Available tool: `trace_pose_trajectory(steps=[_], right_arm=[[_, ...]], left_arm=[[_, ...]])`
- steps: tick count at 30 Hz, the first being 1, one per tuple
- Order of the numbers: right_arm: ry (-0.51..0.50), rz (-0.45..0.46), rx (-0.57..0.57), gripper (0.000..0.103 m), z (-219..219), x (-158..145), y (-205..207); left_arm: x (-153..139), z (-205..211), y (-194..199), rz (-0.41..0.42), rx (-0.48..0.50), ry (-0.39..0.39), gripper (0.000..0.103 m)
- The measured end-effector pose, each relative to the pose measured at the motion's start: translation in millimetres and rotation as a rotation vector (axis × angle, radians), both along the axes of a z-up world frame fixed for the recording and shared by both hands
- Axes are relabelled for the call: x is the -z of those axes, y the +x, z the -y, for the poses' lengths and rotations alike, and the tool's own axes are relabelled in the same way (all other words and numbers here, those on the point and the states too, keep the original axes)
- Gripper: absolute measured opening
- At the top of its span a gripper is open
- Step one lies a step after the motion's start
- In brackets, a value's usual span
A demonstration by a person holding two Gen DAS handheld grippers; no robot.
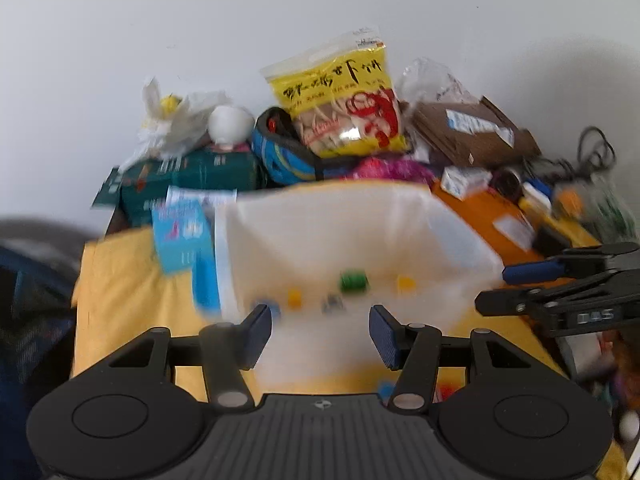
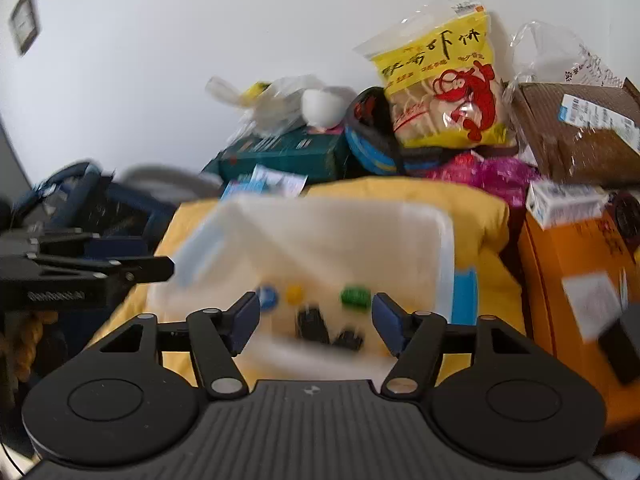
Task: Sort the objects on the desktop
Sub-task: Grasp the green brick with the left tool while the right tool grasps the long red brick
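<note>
A white wall (image 1: 280, 20) backs the whole desk, and a heap is stacked against it, probably just to keep it out of the way: a yellow snack bag (image 1: 340, 100) leaning upright, a brown parcel (image 1: 472, 132) to its right, a green box (image 1: 192, 176) to its left.

In front lies a yellow cloth (image 1: 120, 300), and on it stands a clear bin (image 1: 352, 232), mouth up and walls low, so things can be dropped in from above. An orange box (image 2: 568, 280) crowds the bin's right side; the left side has more free cloth.

On the bin's floor sit small pieces, the sorted things by my guess: a green one (image 1: 353, 282), a yellow one (image 1: 294, 298), a blue one (image 2: 267, 297) and two dark ones, the larger near the front wall (image 2: 312, 326). All are blurred.

The left gripper (image 1: 320, 332) and right gripper (image 2: 316, 320) hover side by side over the bin's near rim, each with its jaws spread apart and nothing between the pads. There is open room above the bin for both.
</note>
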State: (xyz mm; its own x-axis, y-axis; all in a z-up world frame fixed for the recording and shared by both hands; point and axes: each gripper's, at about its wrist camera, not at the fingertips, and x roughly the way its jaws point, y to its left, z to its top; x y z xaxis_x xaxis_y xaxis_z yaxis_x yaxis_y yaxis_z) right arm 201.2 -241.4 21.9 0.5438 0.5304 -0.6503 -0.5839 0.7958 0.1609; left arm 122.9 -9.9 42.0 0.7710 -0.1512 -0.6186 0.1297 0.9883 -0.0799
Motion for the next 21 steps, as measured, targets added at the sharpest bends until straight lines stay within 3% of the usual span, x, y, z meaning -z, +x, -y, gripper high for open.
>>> trace_pose_trajectory(steps=[4, 8, 15, 18, 19, 21], right_arm=[[-0.103, -0.075, 0.005, 0.066, 14, 60, -29], [-0.174, -0.123, 0.004, 0.065, 17, 99, -37], [-0.179, -0.138, -0.003, 0.063, 9, 114, -33], [-0.194, -0.148, -0.021, 0.061, 3, 121, -28], [-0.203, -0.159, -0.026, 0.059, 1, 126, -27], [-0.207, -0.185, -0.036, 0.038, 0, 131, -24]], left_arm=[[51, 15, -50, -0.092, -0.002, -0.042, 0.058], [93, 36, -75, -0.174, 0.065, -0.030, 0.058], [124, 55, -72, -0.208, 0.129, 0.024, 0.058], [129, 62, -70, -0.201, 0.150, 0.040, 0.051], [129, 64, -70, -0.200, 0.161, 0.043, 0.041], [128, 64, -70, -0.195, 0.173, 0.047, 0.041]])
